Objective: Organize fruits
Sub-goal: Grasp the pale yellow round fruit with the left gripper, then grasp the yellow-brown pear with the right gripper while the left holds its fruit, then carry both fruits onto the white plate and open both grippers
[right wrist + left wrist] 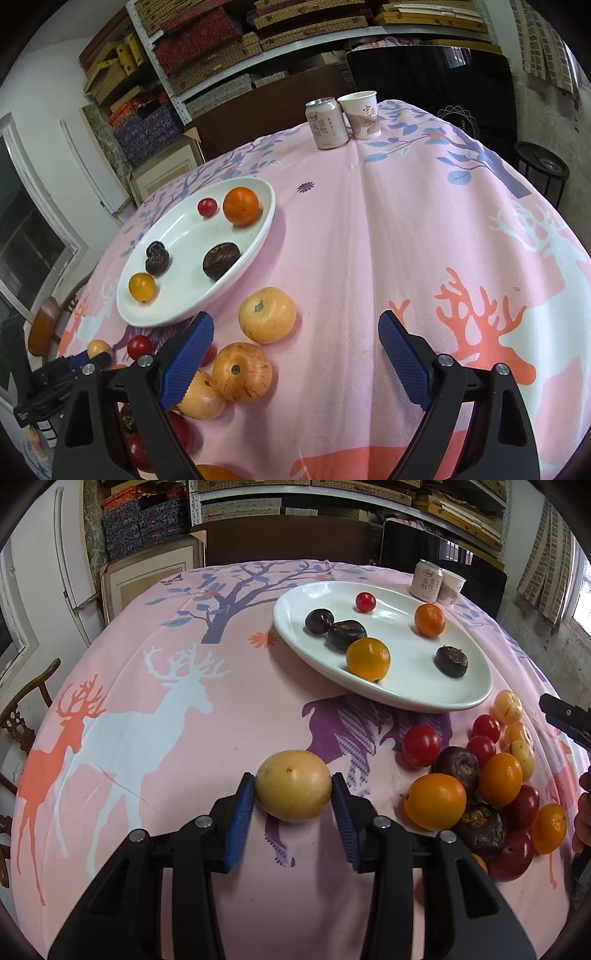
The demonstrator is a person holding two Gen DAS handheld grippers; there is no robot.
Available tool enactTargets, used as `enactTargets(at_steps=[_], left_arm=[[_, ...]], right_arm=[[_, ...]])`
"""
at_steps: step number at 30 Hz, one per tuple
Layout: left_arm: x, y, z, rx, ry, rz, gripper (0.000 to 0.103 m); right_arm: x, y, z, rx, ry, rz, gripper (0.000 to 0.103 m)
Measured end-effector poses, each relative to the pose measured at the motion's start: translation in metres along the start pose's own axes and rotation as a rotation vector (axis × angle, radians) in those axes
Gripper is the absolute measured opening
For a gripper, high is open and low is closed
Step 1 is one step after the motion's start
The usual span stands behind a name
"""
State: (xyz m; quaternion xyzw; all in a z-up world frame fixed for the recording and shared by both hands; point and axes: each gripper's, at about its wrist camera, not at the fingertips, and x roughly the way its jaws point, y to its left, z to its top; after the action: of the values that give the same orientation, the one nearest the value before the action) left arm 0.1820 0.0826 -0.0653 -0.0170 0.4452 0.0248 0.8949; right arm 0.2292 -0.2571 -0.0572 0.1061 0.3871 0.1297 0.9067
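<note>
Left claw: clenched on a yellow fruit, one blue pad seen pressed on each flank, the fruit held low over the cloth.
Right of left claw: a heap of loose fruit is seen on the cloth, made up of orange, red, dark and pale yellow pieces, touching one another.
Ahead of left claw, to the right: a white plate is set on the cloth, holding two orange fruits, three dark ones and one small red one.
Beyond the plate: a can and a paper cup are stood side by side, touching.
Right claw: released, jaws spread wide over the cloth, nothing gripped between the pads.
Between right claw's pads: a pale yellow fruit lies just ahead, nearer the left pad; whether it is touched cannot be told.
At right claw's left pad: two more yellow fruits are lying against each other, one partly hidden by the pad.
Left of right claw: the other claw is seen at the frame edge, closed on its fruit.
Far ahead: shelves stacked with boxes are seen behind the table.
</note>
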Motion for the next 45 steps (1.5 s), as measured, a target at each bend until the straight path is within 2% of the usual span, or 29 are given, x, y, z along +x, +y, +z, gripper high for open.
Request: enactTargets(at_steps=[2, 6, 11, 14, 19, 20, 21, 22, 29, 36, 39, 42, 45], left_arm=[[0.001, 0.000, 0.000, 0.003, 0.001, 0.002, 0.042], [0.001, 0.000, -0.001, 0.000, 0.003, -0.001, 0.042], [0.002, -0.003, -0.001, 0.016, 0.003, 0.014, 0.042], [0.002, -0.004, -0.001, 0.022, 0.001, 0.018, 0.042], [0.009, -0.005, -0.001, 0.026, 0.027, 0.023, 0.042], [0.011, -0.005, -0.002, 0.027, 0.035, 0.023, 0.043], [0.011, -0.005, -0.001, 0.029, 0.031, 0.024, 0.042], [0.011, -0.005, -0.001, 0.029, 0.030, 0.022, 0.043], [0.010, -0.002, 0.000, 0.011, 0.029, 0.005, 0.042], [-0.006, 0.004, 0.008, -0.028, -0.031, 0.002, 0.042], [-0.012, 0.000, 0.029, -0.032, -0.052, -0.020, 0.042], [-0.013, -0.008, 0.059, -0.014, -0.086, -0.005, 0.042], [-0.001, -0.012, 0.090, -0.030, -0.086, -0.017, 0.042]], right_arm=[[0.007, 0.009, 0.000, -0.046, 0.011, -0.030, 0.091], [0.021, 0.021, 0.001, -0.108, 0.049, -0.061, 0.078], [0.030, 0.023, 0.002, -0.125, 0.068, -0.083, 0.074], [0.037, 0.022, 0.005, -0.111, 0.088, -0.066, 0.067], [0.041, 0.023, 0.005, -0.104, 0.101, -0.036, 0.063], [0.042, 0.025, 0.005, -0.108, 0.100, -0.023, 0.058], [0.043, 0.025, 0.005, -0.110, 0.103, 0.003, 0.048], [0.043, 0.028, 0.005, -0.112, 0.104, 0.014, 0.044], [0.035, 0.025, 0.004, -0.106, 0.076, 0.015, 0.044], [0.013, 0.000, 0.006, 0.003, 0.012, 0.039, 0.044], [0.002, -0.004, 0.011, 0.031, -0.034, 0.053, 0.044], [-0.010, 0.006, 0.024, 0.013, -0.074, 0.089, 0.044], [-0.008, 0.028, 0.044, -0.043, -0.062, 0.117, 0.044]])
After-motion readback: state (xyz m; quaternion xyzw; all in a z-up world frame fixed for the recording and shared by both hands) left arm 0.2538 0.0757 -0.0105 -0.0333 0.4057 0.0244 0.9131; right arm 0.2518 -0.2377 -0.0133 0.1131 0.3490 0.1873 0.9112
